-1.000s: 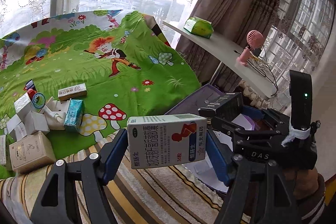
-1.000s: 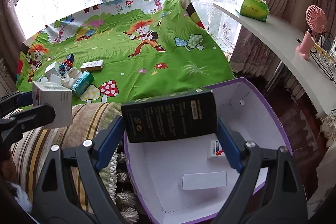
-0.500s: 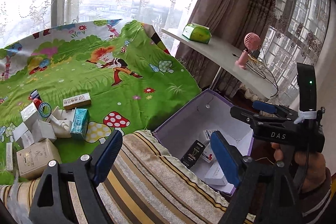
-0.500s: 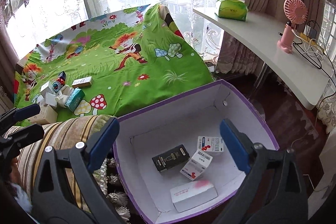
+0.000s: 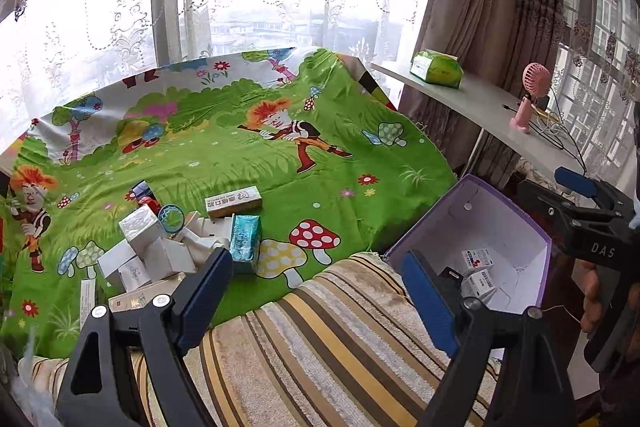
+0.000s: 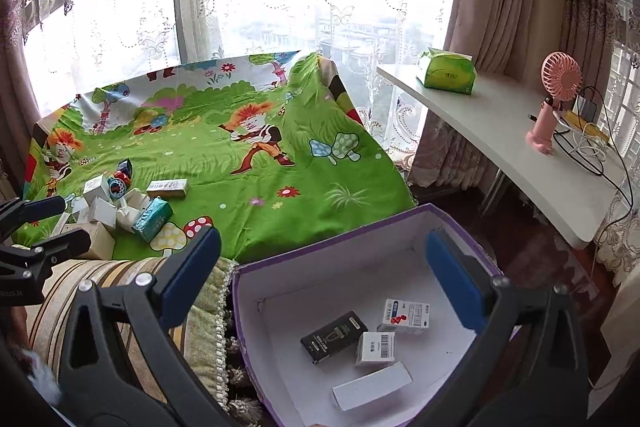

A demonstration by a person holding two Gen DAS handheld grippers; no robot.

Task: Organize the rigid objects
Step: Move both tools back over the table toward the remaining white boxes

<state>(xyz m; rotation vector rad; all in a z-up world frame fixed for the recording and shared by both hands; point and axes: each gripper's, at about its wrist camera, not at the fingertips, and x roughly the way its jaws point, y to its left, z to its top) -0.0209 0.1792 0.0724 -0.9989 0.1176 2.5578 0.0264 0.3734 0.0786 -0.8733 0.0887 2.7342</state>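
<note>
Left gripper point(image 5: 316, 291): jaws wide, empty, over the striped cushion point(image 5: 320, 347).
Right gripper point(image 6: 320, 275): jaws just opening, nothing between them.
Black box point(image 6: 334, 337): on the purple box point(image 6: 320, 243) floor, below the fingers.
Loose boxes point(image 5: 160, 247): on the green cloth point(image 5: 240, 155).

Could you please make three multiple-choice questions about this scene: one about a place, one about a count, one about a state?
1. Where does the black box lie?
A. on the green cloth
B. in the purple bin
C. on the white shelf

2. How many boxes lie in the purple bin?
A. two
B. four
C. six

3. How is the right gripper?
A. open, holding nothing
B. shut on the black box
C. shut on the pink fan

Answers:
1. B, it rests on the bin's white floor.
2. B, one black and three white boxes show there.
3. A, its blue pads stand wide apart with nothing between them.
</note>
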